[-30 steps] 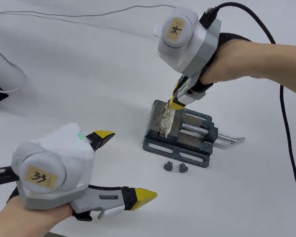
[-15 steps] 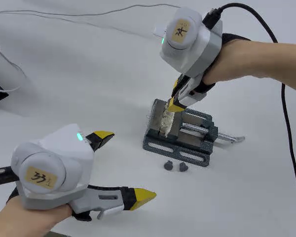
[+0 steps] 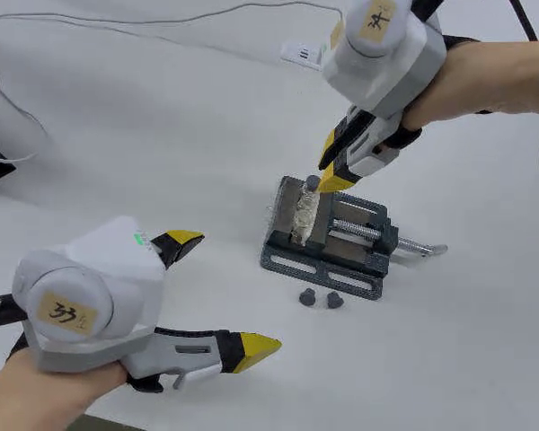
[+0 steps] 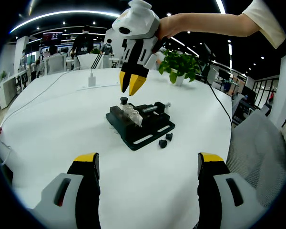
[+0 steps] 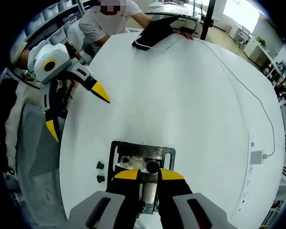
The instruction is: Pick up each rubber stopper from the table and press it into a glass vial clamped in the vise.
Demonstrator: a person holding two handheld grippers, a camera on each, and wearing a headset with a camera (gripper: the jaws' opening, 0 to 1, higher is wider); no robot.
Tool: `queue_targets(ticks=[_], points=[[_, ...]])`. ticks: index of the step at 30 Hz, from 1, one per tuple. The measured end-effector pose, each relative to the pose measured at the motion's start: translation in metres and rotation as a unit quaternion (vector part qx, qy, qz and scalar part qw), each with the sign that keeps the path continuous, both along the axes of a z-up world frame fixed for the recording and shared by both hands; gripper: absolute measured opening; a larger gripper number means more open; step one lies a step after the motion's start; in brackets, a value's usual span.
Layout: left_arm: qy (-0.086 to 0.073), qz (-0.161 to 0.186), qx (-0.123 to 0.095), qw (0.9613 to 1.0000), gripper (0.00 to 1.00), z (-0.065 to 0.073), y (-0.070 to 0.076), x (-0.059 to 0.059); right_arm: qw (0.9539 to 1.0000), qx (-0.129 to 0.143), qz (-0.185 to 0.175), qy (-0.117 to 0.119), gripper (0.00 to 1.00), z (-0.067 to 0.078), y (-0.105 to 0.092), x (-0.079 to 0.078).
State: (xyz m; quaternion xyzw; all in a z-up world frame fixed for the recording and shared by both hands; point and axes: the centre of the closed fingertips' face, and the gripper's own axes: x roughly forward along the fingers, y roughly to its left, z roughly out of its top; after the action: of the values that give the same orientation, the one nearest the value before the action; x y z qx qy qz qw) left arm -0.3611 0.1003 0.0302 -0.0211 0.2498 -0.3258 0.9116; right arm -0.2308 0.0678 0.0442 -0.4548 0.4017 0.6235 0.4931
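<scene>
Vials (image 3: 304, 214) in vise (image 3: 319, 265) — two stoppers (image 3: 308, 297) beside

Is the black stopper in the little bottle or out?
In: the stopper sits on top of a vial in the vise, free of the right gripper.

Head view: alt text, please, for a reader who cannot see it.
The right gripper, jaws barely parted, hovers just above a dark stopper seated in a glass vial clamped in a vise. Two loose stoppers lie on the white table beside the vise; the left gripper is open, lower left.

"33" on sticker (image 3: 69, 314), left hand-held gripper (image 3: 223, 292)
</scene>
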Motion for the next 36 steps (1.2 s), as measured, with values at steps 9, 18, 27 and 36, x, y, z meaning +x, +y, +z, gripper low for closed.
queue_targets(ticks=[9,18,27,36], points=[[0.005,0.001,0.002,1.0,0.84,-0.004,0.001,0.0,1.0,-0.001,-0.003,0.007,0.02,-0.007,0.003,0.004],[0.009,-0.005,0.004,0.9999,0.83,-0.006,-0.001,-0.001,0.9999,-0.002,-0.004,0.011,0.01,-0.009,0.002,0.002],[0.012,-0.006,0.005,0.9999,0.83,-0.008,0.0,0.0,0.9999,-0.005,-0.003,0.014,0.0,-0.012,0.004,0.004],[0.012,-0.007,0.003,0.9999,0.83,-0.007,0.0,0.001,0.9998,-0.008,0.02,0.0,0.0,-0.011,0.003,-0.003]])
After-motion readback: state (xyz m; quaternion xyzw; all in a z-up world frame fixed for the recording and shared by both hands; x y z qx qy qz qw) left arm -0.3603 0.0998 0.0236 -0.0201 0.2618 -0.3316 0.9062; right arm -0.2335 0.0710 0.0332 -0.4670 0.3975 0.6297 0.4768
